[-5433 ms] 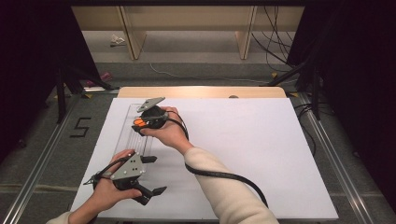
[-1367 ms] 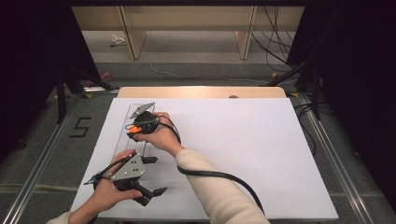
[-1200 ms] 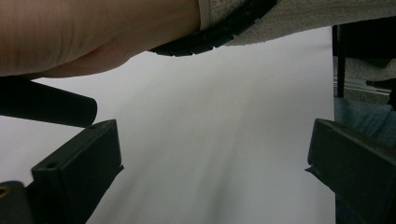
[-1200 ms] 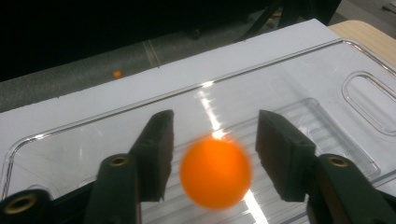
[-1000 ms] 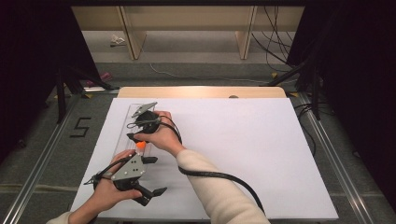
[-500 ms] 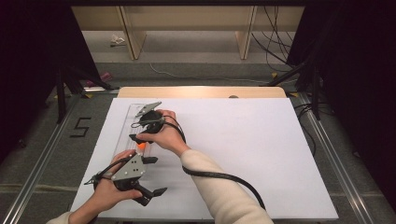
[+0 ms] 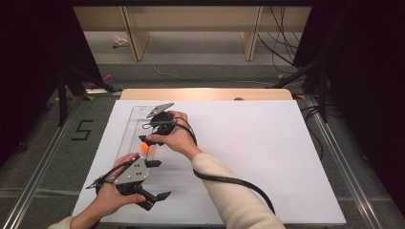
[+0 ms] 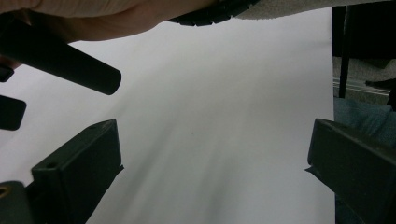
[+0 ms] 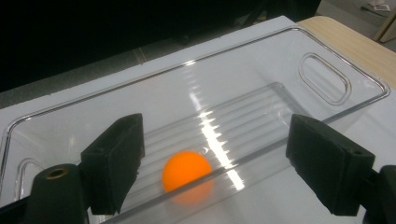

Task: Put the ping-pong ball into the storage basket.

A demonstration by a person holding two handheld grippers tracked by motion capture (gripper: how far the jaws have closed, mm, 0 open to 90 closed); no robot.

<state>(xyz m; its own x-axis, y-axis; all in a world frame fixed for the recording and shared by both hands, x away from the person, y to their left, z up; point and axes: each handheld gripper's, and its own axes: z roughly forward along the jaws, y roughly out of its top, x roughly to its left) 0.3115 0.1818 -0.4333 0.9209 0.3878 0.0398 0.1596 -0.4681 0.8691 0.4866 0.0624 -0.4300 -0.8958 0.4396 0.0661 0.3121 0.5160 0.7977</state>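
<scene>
An orange ball [image 7: 144, 147] [image 9: 187, 173] rests in the grooved bottom of a clear plastic tray [image 7: 125, 125] [image 9: 261, 79] on the left of the white sheet. My right gripper [image 7: 146, 133] [image 9: 217, 140] hovers just above it. Its jaws have just been opening and stand wide, with the ball lying loose below and between them, untouched by either pad. My left gripper [image 7: 160, 180] [image 8: 212, 154] rests at the near left of the sheet, open, with only white paper between its jaws.
A white sheet [image 7: 248, 152] covers the table, with a wooden edge [image 7: 205, 93] at the back. The right forearm and its black cable [image 7: 229, 179] cross the sheet's near middle. Metal rails and a dark floor lie on both sides.
The right gripper carried the ball down the tray toward the near end and let it go. Its jaws opened and it drew slightly back. The left gripper stayed still.
</scene>
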